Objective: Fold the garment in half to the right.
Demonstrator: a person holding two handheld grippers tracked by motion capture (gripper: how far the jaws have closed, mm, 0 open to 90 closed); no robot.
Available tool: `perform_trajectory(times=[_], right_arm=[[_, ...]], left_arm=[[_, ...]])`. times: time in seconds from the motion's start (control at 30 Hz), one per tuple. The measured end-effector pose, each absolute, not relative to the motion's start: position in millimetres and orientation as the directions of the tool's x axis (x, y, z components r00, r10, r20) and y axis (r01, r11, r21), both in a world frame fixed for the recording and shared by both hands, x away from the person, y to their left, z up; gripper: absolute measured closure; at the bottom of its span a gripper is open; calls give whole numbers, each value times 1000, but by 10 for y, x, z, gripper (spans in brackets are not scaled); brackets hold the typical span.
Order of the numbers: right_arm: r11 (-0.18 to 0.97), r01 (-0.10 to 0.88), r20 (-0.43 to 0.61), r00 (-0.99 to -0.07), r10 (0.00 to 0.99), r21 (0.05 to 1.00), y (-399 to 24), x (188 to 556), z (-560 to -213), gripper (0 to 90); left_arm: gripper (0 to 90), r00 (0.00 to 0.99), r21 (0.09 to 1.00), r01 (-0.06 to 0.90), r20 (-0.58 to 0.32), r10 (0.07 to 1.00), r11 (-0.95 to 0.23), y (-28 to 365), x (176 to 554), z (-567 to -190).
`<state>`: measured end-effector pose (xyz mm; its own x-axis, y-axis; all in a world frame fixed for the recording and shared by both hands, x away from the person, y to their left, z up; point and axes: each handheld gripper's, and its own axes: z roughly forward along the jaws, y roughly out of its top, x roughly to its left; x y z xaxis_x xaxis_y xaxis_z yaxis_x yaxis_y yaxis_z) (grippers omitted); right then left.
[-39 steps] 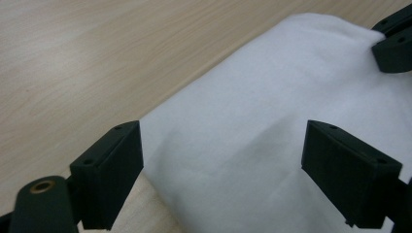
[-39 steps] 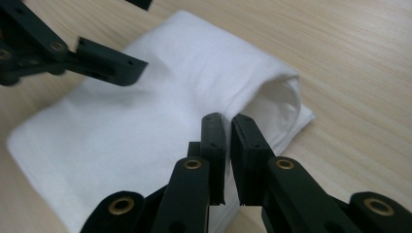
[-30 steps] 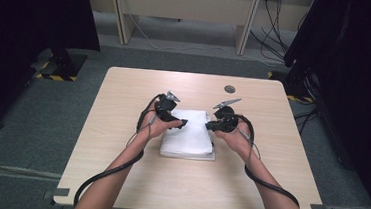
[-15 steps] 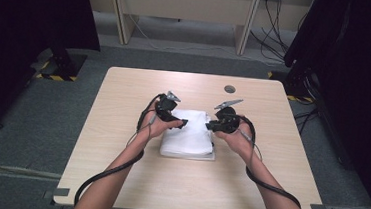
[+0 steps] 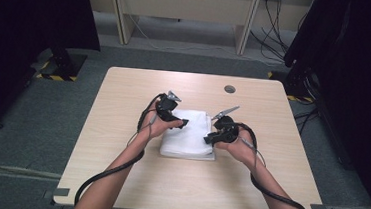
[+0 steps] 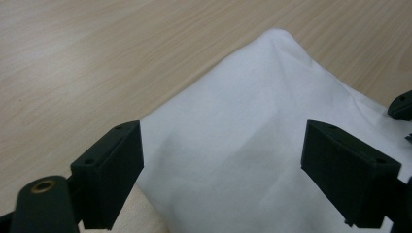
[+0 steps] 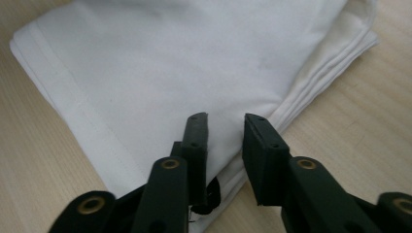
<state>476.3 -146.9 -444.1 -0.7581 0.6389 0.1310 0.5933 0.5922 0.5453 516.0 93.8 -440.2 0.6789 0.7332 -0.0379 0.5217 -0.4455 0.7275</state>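
The folded white cloth point(image 5: 189, 135) lies flat at the centre of the tabletop point(image 5: 124, 89). The left hand-held gripper point(image 6: 223, 160) stands wide open above the cloth, holding nothing. The right hand-held gripper point(image 7: 226, 131) is narrowly parted at the cloth's edge, jaws having just been closing, nothing between them.

Folded white cloth point(image 5: 189, 137), lying flat on the light wooden worktop point(image 5: 124, 89), slightly nearer the person's edge than the far edge. The cloth forms a roughly rectangular stack of several layers; in the right gripper view the stacked hems point(image 7: 335, 58) show as parallel stitched edges along one side, with a second hemmed edge point(image 7: 63, 107) along the adjacent side. The top surface is smooth, with faint creases and one softly rounded corner point(image 6: 277, 36) raised a little above the wood. The fabric is plain, unpatterned and opaque.
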Motion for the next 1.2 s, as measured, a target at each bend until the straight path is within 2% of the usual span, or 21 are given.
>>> perform_trajectory(times=[0.2,0.43,0.63,0.87,1.07,1.2], right_arm=[[587,595,124,-753,647,549,-1483,4739,-4495,747],[601,551,113,-784,610,579,-1513,4631,-4304,718],[656,535,87,-806,586,533,-1502,4515,-4426,695],[633,538,96,-799,593,557,-1550,4488,-4475,679],[612,522,96,-801,590,594,-1581,4422,-4368,668],[634,510,85,-813,576,581,-1584,4377,-4364,651]], left_arm=[[151,679,721,523,-29,734,-455,940,5162,-4415],[152,674,716,521,-11,739,-465,943,5169,-4414],[154,670,704,524,7,743,-479,919,5184,-4452],[156,669,687,535,11,743,-492,897,5207,-4511],[158,657,692,537,16,754,-483,915,5233,-4503],[162,659,681,533,38,751,-502,897,5250,-4513]])
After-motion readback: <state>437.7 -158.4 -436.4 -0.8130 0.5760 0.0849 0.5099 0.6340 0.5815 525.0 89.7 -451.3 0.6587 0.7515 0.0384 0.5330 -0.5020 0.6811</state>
